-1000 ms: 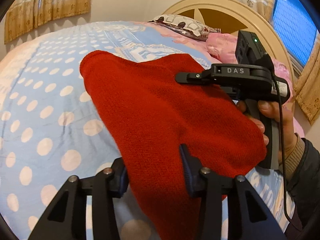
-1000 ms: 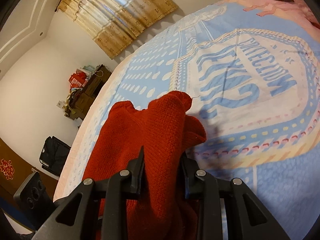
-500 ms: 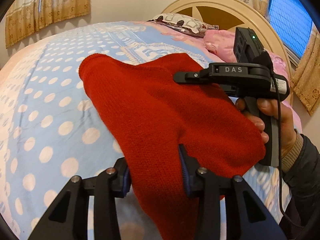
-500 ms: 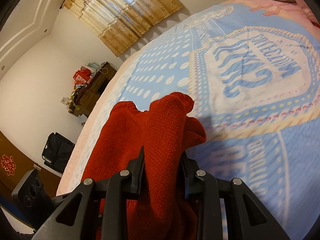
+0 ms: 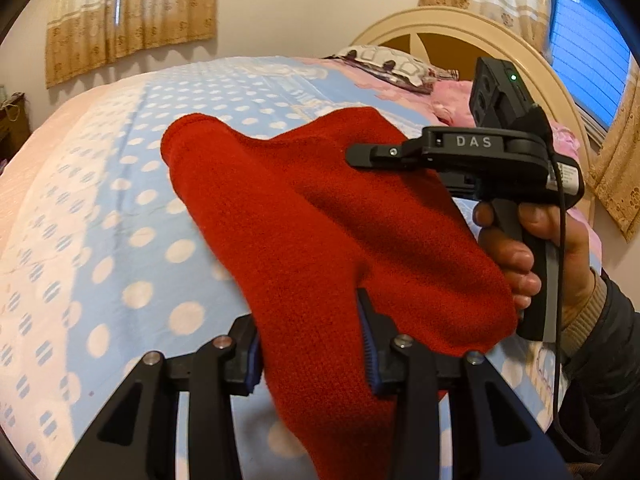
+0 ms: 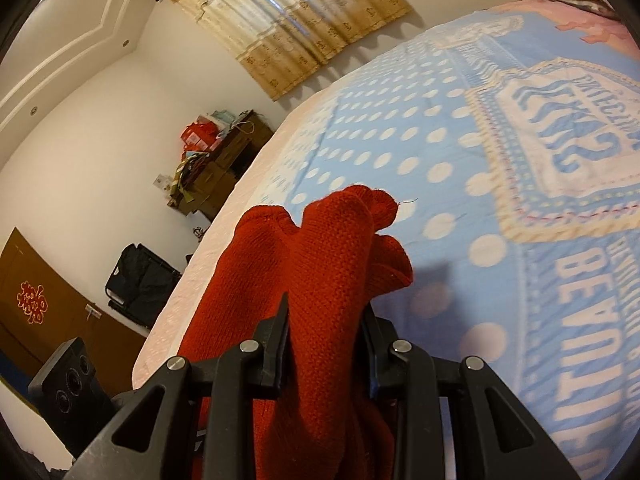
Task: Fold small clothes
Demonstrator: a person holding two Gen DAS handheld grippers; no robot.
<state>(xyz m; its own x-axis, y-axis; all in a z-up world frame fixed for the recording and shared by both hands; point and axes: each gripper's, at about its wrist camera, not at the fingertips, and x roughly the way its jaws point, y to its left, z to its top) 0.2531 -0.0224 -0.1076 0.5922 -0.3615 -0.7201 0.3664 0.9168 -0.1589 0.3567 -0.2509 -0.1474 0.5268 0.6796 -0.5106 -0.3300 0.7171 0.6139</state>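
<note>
A red knitted garment [image 5: 304, 216] hangs above the bed, stretched between both grippers. At the bottom of the left wrist view, my left gripper [image 5: 310, 354] is shut on the garment's near edge, and the cloth bulges between its blue pads. My right gripper [image 5: 360, 156] reaches in from the right of that view, held by a hand [image 5: 516, 252], with its tips against the garment's far side. In the right wrist view, my right gripper [image 6: 324, 340] is shut on a bunched fold of the red garment [image 6: 332, 248], which rises in front of its fingers.
Below lies a bed with a blue polka-dot blanket [image 5: 120, 240] and a printed panel [image 6: 560, 136]. Pillows [image 5: 392, 66] and a cream headboard [image 5: 460, 28] are at the far end. A cluttered dresser [image 6: 216, 168], a black bag [image 6: 140, 280] and a brown door [image 6: 36, 312] stand beyond the bed's edge.
Both grippers have carried the garment sideways across the bed: the printed panel slid right in the right wrist view, and the bed's left edge came into the left wrist view. Both grips are unchanged.
</note>
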